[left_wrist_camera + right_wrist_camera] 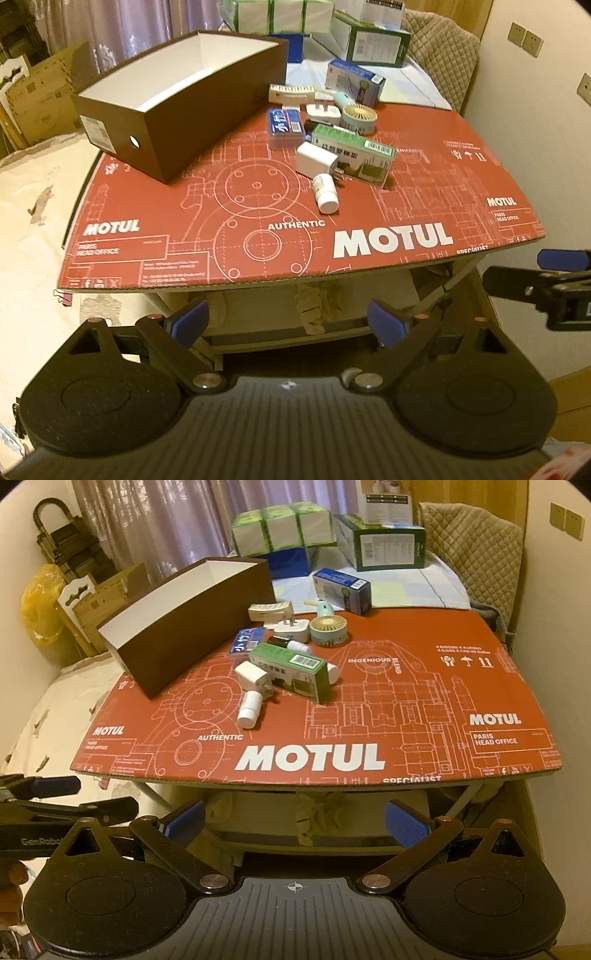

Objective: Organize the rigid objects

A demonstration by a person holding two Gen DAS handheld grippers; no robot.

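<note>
An empty brown box (177, 107) (184, 627) with a white inside stands at the left of the red MOTUL board (424, 192) (406, 709). Beside it lies a cluster: a white pill bottle (325, 192) (249, 707), a white charger (316, 158) (253, 675), a green carton (354, 155) (291, 672), a blue packet (284, 123) (245, 640), a white plug (291, 629), a small round fan (358, 118) (328, 627) and a cream comb-like item (291, 92) (271, 611). My left gripper (291, 321) and right gripper (295, 821) are open and empty, held before the board's near edge.
Behind the board are a blue carton (354, 79) (341, 589), a green-and-white box (384, 546), stacked tissue packs (282, 526) and a quilted chair back (476, 546). A bed (33, 206) lies at the left. Cardboard boxes (44, 99) stand at far left.
</note>
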